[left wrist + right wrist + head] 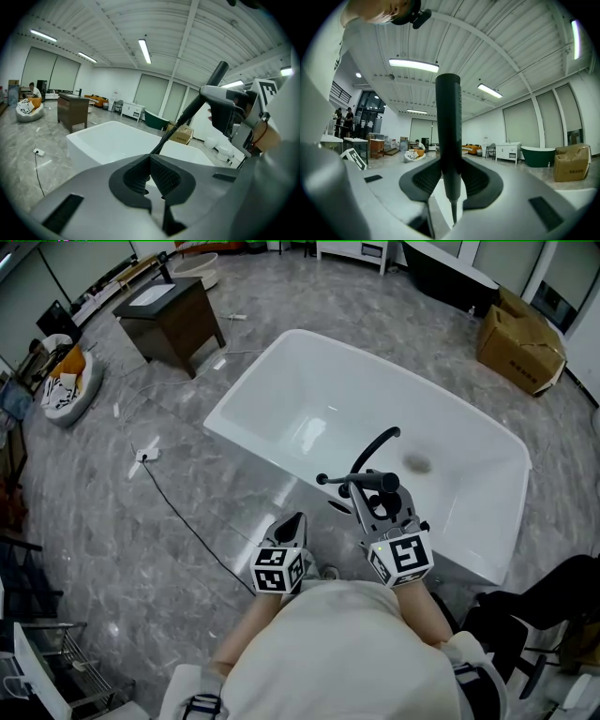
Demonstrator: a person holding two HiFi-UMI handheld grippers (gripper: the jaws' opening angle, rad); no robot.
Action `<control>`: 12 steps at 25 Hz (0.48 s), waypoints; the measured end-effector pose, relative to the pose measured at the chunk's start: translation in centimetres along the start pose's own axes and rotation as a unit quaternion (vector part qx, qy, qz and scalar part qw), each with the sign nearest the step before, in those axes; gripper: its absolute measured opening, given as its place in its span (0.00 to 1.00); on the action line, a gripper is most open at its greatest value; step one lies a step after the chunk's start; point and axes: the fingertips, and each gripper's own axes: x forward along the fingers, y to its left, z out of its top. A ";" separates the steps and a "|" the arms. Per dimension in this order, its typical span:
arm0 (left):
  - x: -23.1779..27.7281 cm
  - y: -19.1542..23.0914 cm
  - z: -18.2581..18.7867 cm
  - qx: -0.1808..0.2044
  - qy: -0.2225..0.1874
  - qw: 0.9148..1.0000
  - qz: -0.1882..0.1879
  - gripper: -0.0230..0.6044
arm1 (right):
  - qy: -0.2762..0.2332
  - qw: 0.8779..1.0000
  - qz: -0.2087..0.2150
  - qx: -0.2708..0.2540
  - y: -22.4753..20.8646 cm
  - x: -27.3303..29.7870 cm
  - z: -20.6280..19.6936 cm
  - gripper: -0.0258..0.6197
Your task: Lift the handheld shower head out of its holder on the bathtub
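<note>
Standing at the near side of the bathtub [239, 381], I see a dark cabinet [169, 310] far off to the left and a thin cable [178, 512] trailing over the grey floor, both well away from the work. The left gripper [292, 524] hangs just outside the tub's near rim with its jaws pressed together on nothing. It looks parked there to keep out of the way, since this job needs only one tool. To its right, the right gripper [380, 495] is clamped on the dark handle of the shower head [361, 481], and its own view shows the handle upright between the ribbed pads. Gripping the handle rather than the hose [380, 440] makes sense, as the handle is rigid and the hose would only flex. The shower head sits in the air above the near rim, with the hose arcing behind it over the basin. It looks clear of its holder, though the gripper hides the holder. A cardboard box [520, 343] sits far right.
</note>
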 end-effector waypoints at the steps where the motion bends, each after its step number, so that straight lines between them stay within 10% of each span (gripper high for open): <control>1: -0.1 0.1 0.0 0.001 0.001 1.000 0.000 0.07 | -0.007 1.000 0.003 -0.004 0.1 -0.1 0.6 0.26; 12: -0.2 0.2 -0.2 0.005 -0.001 1.000 0.004 0.07 | -0.040 0.999 0.003 -0.003 0.0 -0.7 2.2 0.26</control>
